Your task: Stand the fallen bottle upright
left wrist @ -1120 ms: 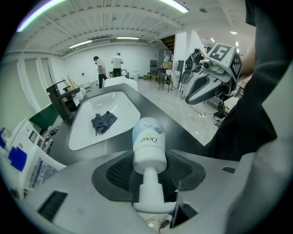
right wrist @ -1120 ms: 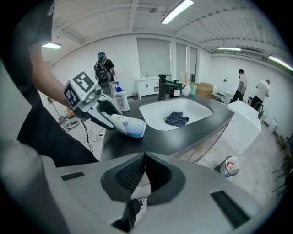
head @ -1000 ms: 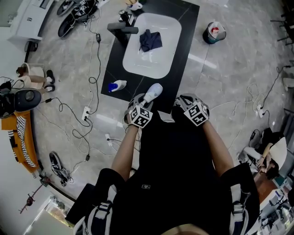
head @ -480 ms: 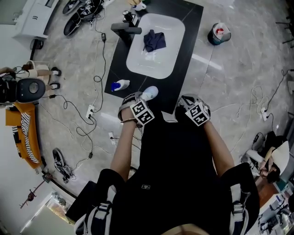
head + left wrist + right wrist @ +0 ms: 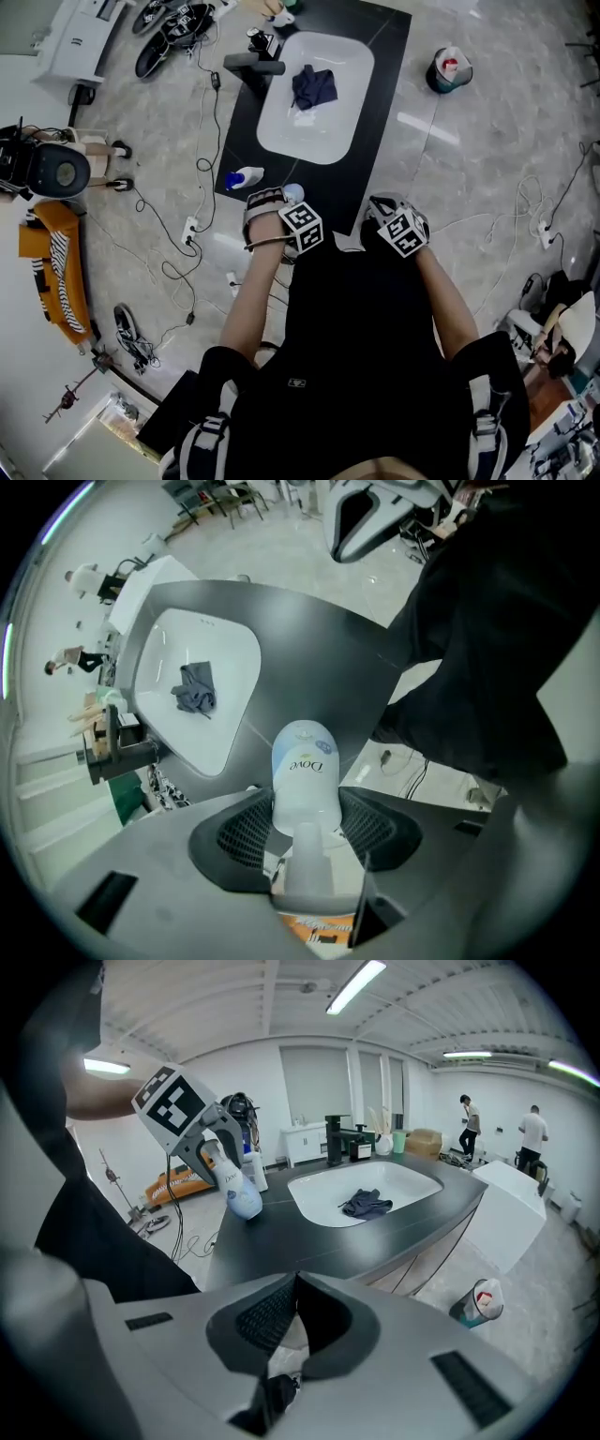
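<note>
Left gripper (image 5: pixel 305 836) clamped on white bottle (image 5: pixel 304 766), narrow end back toward the gripper, base sticking out ahead over black desk (image 5: pixel 319 649). Right gripper (image 5: pixel 289 1326) closed and empty, on its right.

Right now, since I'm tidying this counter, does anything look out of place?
A dark cloth lies crumpled in the white sink. The Dove bottle, clamped in the left tongs, hangs tilted, not yet upright.

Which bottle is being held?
The white Dove bottle, clamped in the left gripper. The other bottle, with a blue end, sits untouched on the counter.
</note>
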Tool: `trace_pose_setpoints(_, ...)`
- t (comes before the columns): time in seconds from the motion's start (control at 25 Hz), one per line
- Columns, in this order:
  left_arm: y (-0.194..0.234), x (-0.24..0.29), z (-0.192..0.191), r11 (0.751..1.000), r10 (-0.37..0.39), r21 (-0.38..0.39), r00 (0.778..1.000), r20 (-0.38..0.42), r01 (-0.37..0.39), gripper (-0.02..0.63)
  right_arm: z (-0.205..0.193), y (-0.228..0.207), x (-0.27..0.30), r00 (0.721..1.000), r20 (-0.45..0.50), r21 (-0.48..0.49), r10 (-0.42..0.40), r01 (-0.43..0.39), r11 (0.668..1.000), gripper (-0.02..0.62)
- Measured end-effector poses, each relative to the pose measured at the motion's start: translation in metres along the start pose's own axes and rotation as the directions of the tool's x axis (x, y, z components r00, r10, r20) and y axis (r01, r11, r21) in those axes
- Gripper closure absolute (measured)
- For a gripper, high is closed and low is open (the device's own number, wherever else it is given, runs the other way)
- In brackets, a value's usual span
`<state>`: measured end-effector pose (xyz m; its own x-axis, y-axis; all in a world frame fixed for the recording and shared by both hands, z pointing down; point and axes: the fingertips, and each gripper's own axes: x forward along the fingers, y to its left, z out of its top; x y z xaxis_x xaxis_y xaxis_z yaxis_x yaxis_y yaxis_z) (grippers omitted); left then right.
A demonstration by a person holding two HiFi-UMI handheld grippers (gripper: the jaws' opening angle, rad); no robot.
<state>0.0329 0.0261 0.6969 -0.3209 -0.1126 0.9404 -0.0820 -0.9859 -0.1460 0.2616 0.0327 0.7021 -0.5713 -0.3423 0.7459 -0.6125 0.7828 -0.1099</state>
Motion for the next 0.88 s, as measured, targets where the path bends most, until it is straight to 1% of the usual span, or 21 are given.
trace_pose_setpoints(0.08,0.002,0.003,-0.001,0.999,0.019,0.041,0.997,-0.072,-0.016,0.380,-0.004,-0.001,-0.001,1.000,-0.003,0.002,0.004,-0.004,1.000,0.535)
trace_pose_setpoints(0.16,0.005,0.005,0.000,0.997,0.039,0.070,0.991,-0.127,-0.030,0.379,-0.006,-0.002,-0.001,1.000,-0.005,0.002,0.011,-0.011,1.000,0.535)
trace_pose_setpoints(0.24,0.008,0.004,0.006,0.994,0.055,0.099,0.987,-0.151,-0.040,0.379,-0.009,-0.003,-0.002,1.000,-0.008,-0.001,0.017,-0.017,1.000,0.535)
trace_pose_setpoints(0.36,0.011,0.001,0.023,0.992,0.066,0.111,0.989,-0.129,-0.052,0.379,-0.011,-0.003,-0.002,1.000,-0.011,-0.013,0.024,-0.024,1.000,0.534)
trace_pose_setpoints(0.52,0.014,0.003,0.027,0.989,0.081,0.134,0.986,-0.148,-0.061,0.379,-0.007,-0.004,-0.001,1.000,-0.005,-0.025,0.028,-0.028,0.999,0.535)
trace_pose_setpoints(0.68,0.017,0.003,0.025,0.991,0.096,0.108,0.989,-0.115,-0.084,0.370,-0.003,-0.004,-0.003,1.000,-0.001,-0.026,0.028,-0.028,0.999,0.535)
trace_pose_setpoints(0.88,0.022,0.004,0.029,0.988,0.127,0.094,0.989,-0.072,-0.120,0.336,-0.003,-0.003,-0.002,0.999,-0.006,-0.031,0.032,-0.032,0.999,0.535)
